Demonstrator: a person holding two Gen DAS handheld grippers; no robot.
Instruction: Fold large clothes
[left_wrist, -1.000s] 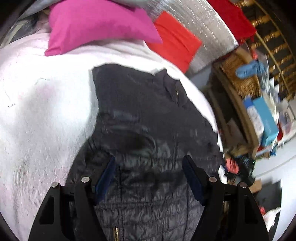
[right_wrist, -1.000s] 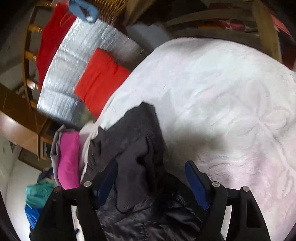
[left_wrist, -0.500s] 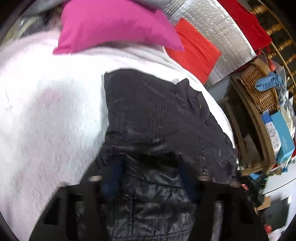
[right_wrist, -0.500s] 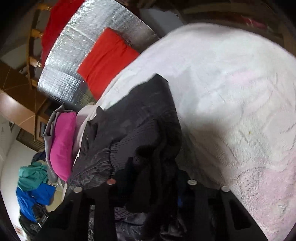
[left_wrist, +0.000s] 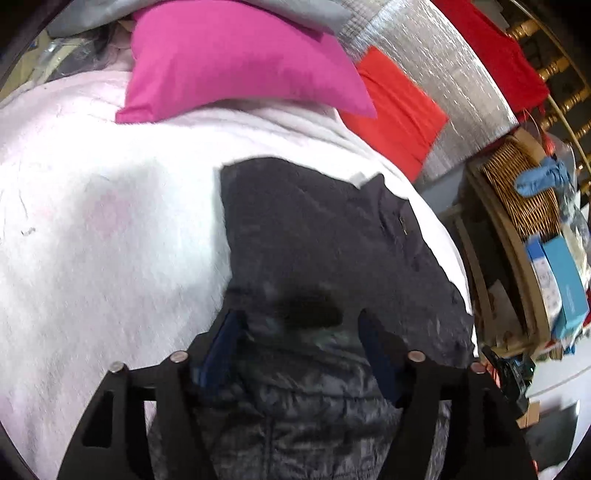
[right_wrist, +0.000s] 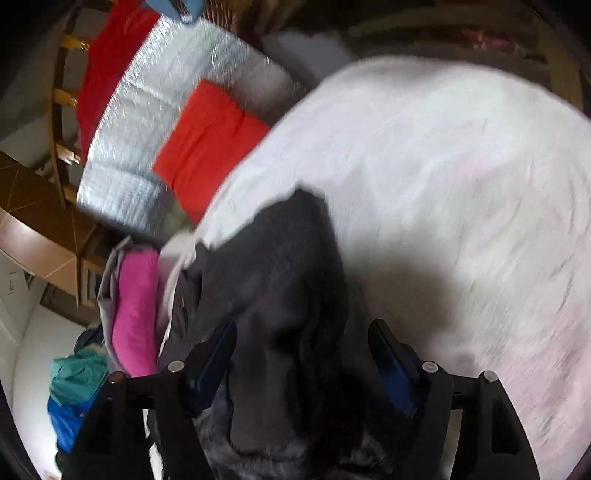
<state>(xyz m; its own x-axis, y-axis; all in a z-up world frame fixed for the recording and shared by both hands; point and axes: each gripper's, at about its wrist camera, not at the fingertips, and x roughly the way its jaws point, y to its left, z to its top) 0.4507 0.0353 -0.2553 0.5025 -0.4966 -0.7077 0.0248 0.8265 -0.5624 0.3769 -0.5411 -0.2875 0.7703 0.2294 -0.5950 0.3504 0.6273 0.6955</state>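
A black quilted jacket (left_wrist: 317, 236) lies partly folded on a white and pale pink bedspread (left_wrist: 110, 229). My left gripper (left_wrist: 300, 321) hovers just over the jacket's middle. Its jaws are opening, and the blue pads (left_wrist: 221, 339) stand apart on either side of a dark fold without pressing it. In the right wrist view the jacket (right_wrist: 280, 266) is a bunched dark heap near the bed's edge. My right gripper (right_wrist: 302, 328) is over that heap with its jaws opening too. Cloth lies between its fingers, but the pads are clear of it.
A pink pillow (left_wrist: 236, 59) lies at the head of the bed, under a grey one. A red cushion (left_wrist: 399, 110) on a silver foil mat (left_wrist: 443, 66) sits beyond the bed. A wicker basket (left_wrist: 524, 192) and blue boxes (left_wrist: 561, 273) stand at the right. Teal and blue clothes (right_wrist: 74, 384) are piled on the floor.
Both grippers narrowed on the jacket half a second ago and have since spread apart again, letting the cloth go. Both views shifted slightly over the jacket.
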